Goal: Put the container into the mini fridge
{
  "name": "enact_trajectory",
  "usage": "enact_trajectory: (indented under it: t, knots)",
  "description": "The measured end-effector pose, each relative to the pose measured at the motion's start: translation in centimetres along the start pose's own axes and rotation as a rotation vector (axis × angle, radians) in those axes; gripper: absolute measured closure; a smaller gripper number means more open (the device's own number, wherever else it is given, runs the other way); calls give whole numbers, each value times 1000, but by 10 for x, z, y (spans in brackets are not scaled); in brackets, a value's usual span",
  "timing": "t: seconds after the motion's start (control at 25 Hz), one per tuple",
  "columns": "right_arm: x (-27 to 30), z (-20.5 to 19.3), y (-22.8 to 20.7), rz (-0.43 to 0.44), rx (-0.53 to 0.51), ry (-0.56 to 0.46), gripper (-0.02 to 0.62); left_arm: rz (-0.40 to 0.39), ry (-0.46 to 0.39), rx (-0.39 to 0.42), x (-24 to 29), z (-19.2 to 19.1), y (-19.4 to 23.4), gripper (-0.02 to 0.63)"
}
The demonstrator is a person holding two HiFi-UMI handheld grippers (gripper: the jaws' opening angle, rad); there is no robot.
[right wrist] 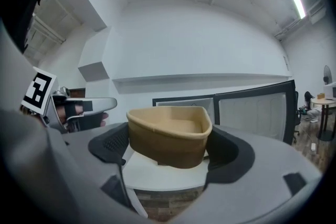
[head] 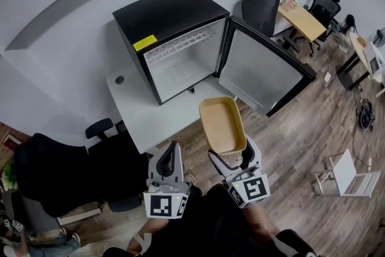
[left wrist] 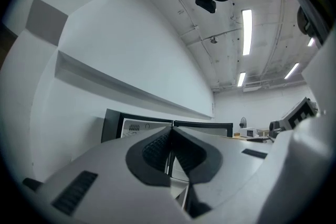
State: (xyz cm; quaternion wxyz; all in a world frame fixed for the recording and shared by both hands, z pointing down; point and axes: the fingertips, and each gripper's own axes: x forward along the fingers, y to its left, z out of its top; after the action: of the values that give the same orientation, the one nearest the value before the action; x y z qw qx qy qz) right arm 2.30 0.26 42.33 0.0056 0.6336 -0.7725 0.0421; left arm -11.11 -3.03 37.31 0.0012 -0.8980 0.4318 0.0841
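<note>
A tan empty container is held in the air in front of the white table, with my right gripper shut on its near end. In the right gripper view the container sits between the two dark pads. The black mini fridge stands on the table with its door swung open to the right and its white inside showing. The fridge lies straight ahead beyond the container. My left gripper hangs to the left of the container, shut and holding nothing; its pads meet.
The white table has bare surface in front of the fridge. A black office chair stands at the left, close to my left gripper. More chairs and wooden desks stand at the back right on the wood floor.
</note>
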Motion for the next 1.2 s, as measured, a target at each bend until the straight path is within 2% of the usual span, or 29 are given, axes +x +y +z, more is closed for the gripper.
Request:
enact_trajectory:
  t: [0.24, 0.48, 0.92, 1.2]
  knots:
    - [51, 3, -13, 2, 10, 12, 123, 5, 17, -10, 34, -6, 26, 597]
    - [112, 4, -51, 26, -2, 14, 123, 30, 26, -2, 83, -17, 41, 597]
    - [241, 9, -119, 179, -64, 39, 123, 167, 4, 8, 193, -28, 67, 597]
    - [314, 6, -150, 268, -86, 35, 123, 259, 6, 18, 239, -37, 75, 597]
